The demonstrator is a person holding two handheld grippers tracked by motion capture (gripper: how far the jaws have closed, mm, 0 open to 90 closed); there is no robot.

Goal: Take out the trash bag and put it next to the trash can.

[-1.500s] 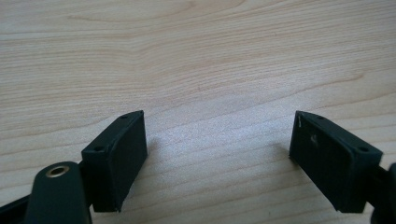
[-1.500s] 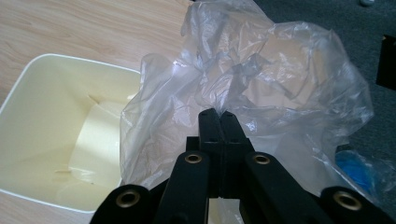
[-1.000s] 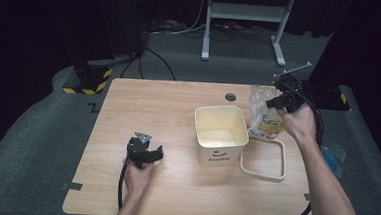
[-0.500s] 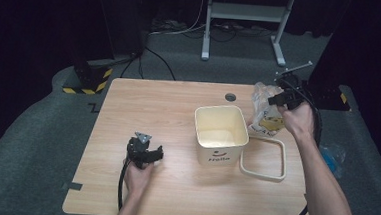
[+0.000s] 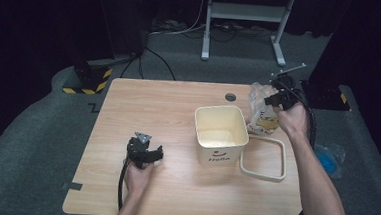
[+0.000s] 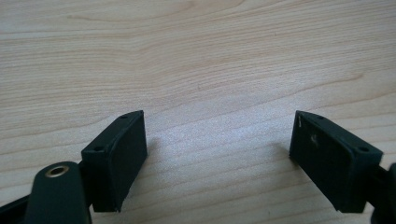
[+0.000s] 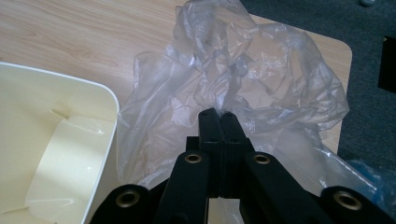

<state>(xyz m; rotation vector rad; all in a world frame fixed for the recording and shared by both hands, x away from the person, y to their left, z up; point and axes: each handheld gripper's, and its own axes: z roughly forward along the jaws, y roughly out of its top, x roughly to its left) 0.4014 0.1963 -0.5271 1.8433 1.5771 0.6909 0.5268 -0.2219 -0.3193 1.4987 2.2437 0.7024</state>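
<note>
While the left gripper (image 5: 144, 152) is resting near-left on the table (image 5: 178, 112) with its jaws spread on nothing, the right gripper (image 7: 218, 116) is pinching the clear plastic bag (image 7: 261, 84) at the far right. Compared with a second ago it is sitting slightly higher (barely a shift), with the bag rising beside the cream bin (image 5: 220, 134), so a lift toward the bin is probably starting.

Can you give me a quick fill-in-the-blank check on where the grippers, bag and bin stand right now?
1. The right gripper has its jaws ____ on the clear plastic bag.
2. The left gripper has its jaws ____, with only bare table between them.
3. The cream bin stands upright and its inside looks ____.
4. The loose cream frame lies flat on the table to the ____ of the bin in the high view.

Missing words: shut; open; empty; right
</note>
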